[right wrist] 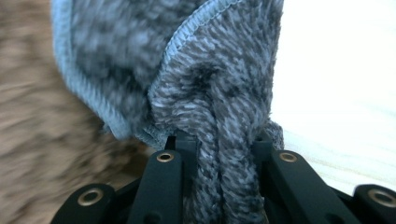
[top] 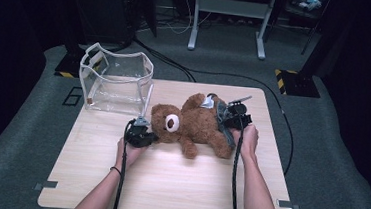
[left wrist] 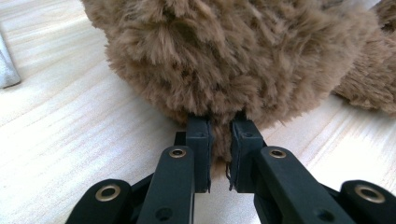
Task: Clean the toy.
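A brown teddy bear (top: pixel 192 125) lies on its back across the middle of the wooden table (top: pixel 167 183), head toward the left. My left gripper (top: pixel 143 131) sits at the bear's head and is shut on a tuft of its fur (left wrist: pixel 219 116). A grey knitted cloth (top: pixel 222 120) drapes over the bear's lower body. At the bear's right side, my right gripper (top: pixel 232 116) is shut on a bunched fold of that grey cloth (right wrist: pixel 224 140), which fills the space between its jaws.
A clear plastic bag with white trim (top: pixel 116 79) stands open at the table's back left corner. Black cables run along the floor behind the table. A white metal frame (top: pixel 230 18) stands farther back.
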Tool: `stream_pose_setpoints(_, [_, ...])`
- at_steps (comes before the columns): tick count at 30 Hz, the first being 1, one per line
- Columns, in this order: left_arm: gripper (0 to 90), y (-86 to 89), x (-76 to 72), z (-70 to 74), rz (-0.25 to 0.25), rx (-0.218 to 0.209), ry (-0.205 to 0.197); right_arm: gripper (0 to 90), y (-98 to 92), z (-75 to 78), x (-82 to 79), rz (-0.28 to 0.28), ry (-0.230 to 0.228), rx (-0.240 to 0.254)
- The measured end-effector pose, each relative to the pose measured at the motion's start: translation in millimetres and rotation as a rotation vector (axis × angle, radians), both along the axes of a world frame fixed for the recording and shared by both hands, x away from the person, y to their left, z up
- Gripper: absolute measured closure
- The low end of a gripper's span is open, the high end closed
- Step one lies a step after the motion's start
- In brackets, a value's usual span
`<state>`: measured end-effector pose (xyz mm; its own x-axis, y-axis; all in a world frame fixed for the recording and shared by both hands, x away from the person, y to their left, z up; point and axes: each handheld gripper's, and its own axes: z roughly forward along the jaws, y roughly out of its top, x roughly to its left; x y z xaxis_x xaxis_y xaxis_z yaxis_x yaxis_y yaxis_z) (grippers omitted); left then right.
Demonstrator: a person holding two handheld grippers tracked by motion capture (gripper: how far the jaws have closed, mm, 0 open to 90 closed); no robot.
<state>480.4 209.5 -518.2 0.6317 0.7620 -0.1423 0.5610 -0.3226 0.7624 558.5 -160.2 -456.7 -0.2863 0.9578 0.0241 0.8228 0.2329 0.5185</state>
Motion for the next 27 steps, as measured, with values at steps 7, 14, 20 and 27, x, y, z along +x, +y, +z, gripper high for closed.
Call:
stream_pose_setpoints(7, [80.8, 0.4, -0.1, -0.1, -0.004, 0.006, -0.002, 73.4, -22.6, 8.2, -1.3, -0.073, -0.032, 0.020])
stream_pose_setpoints(14, [80.8, -0.9, -1.2, 0.3, 0.008, 0.002, 0.005, 73.3, -19.8, 37.3, -33.6, 0.044, -0.049, 0.092])
stream_pose_setpoints(20, [80.9, -1.0, -0.9, 0.7, -0.001, 0.017, 0.000, 73.4, 4.8, 36.2, -52.7, 0.134, -0.008, 0.073])
stream_pose_setpoints(27, [80.9, -2.0, -1.7, 0.3, 0.011, 0.014, 0.012, 73.6, 1.1, 12.1, -48.7, 0.107, 0.038, 0.074])
